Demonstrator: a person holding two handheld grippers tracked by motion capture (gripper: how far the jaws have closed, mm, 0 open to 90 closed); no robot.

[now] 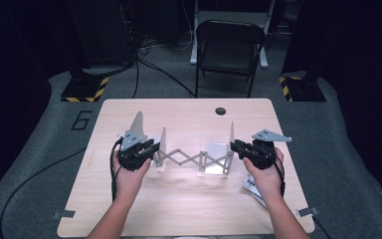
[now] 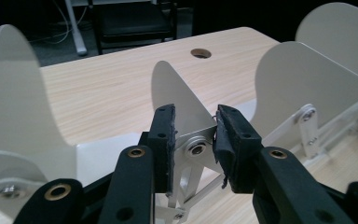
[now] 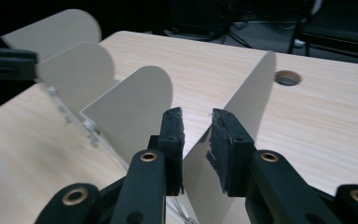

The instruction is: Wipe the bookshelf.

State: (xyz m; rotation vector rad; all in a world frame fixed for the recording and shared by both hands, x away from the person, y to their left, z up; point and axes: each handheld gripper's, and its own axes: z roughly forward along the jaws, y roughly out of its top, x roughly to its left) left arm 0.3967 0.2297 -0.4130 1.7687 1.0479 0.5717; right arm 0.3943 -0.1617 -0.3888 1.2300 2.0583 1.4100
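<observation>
Forearms come in nearest the high camera, and from them we hold a gripper at each end of an extendable metal file rack (image 1: 191, 159) lying across the middle of the wooden table (image 1: 129, 209). Our left gripper (image 1: 151, 149) meets the rack's left end plate, our right gripper (image 1: 235, 147) the right end plate, and the scissor lattice between them looks well stretched. A folding chair (image 1: 229, 47) stands beyond the table, and a slip of printed paper (image 1: 252, 186) lies under our right wrist.

Along the left gripper's jaws, we see the pads (image 2: 164, 140) narrowed onto an upright divider plate (image 2: 177, 100) near its rivet (image 2: 196, 149). They appear to pinch it, though the right-hand pad seems to bear more on the edge than on the flat.

Along the right gripper's jaws, the fingers (image 3: 173, 140) stand narrow around the thin edge of the end plate (image 3: 249, 98). A sliver of gap shows on each side, so we cannot tell for certain that they clamp it; we judge they hold it lightly.

To work the rack well, we should keep both grips low near the base, move the hands along one straight line, and keep the plates upright so the lattice slides without twisting or lifting.
</observation>
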